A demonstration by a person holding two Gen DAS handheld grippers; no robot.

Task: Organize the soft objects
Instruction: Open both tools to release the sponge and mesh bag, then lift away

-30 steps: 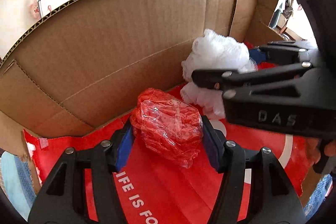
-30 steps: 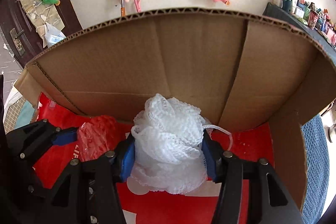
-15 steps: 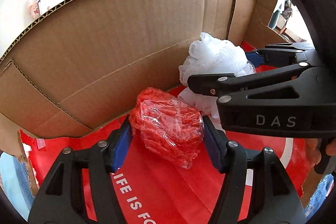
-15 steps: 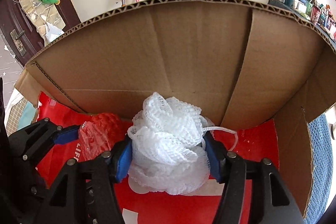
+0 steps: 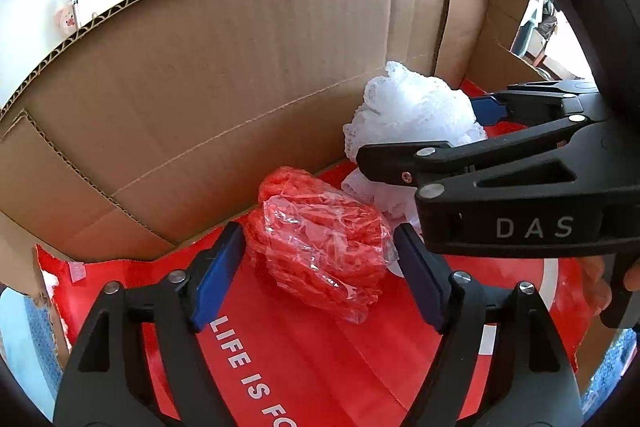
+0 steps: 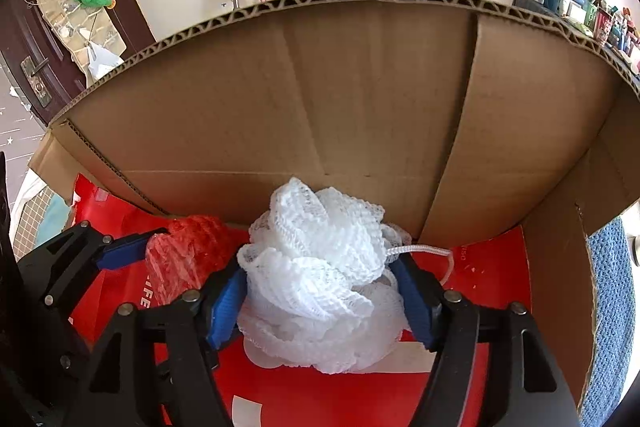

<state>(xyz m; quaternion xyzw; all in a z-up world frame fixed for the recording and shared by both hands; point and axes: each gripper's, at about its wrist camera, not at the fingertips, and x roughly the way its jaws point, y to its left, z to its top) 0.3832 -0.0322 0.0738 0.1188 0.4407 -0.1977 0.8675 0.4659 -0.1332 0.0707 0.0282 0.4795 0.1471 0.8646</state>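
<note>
Two soft items sit inside the cardboard box (image 6: 360, 99), both resting on the red liner (image 5: 360, 355) that covers its floor, close to the back wall. Left gripper (image 5: 320, 267): its blue pads now stand apart on either side of the red wrapped bundle (image 5: 320, 243), with visible daylight on the left pad side, so the bundle appears released and lying on the liner directly ahead of the fingers, its long axis running roughly across the gap, tilted toward the wall. Right gripper (image 6: 324, 299): its pads flank the white mesh sponge (image 6: 320, 279), which bulges between and above them; the pads look wider than a firm clamp would need, yet the mesh overlaps them, so whether contact remains I cannot tell with confidence (the sponge's bulk hides the pad faces). The sponge rests on the liner, its white cord (image 6: 424, 251) trailing to the right toward the box corner. The two items touch or nearly touch, red bundle to the left of the sponge, and each lies nearest its own gripper. Judgement: the coming move is a straight withdrawal of each gripper back along its own finger axis, and that turns on the items lying squarely between the fingers. Compared with the earlier frames, the left pads, then pressed into the bundle, have spread, and the right pads have likewise eased outward from the sponge, both items sitting lower against the liner.
</note>
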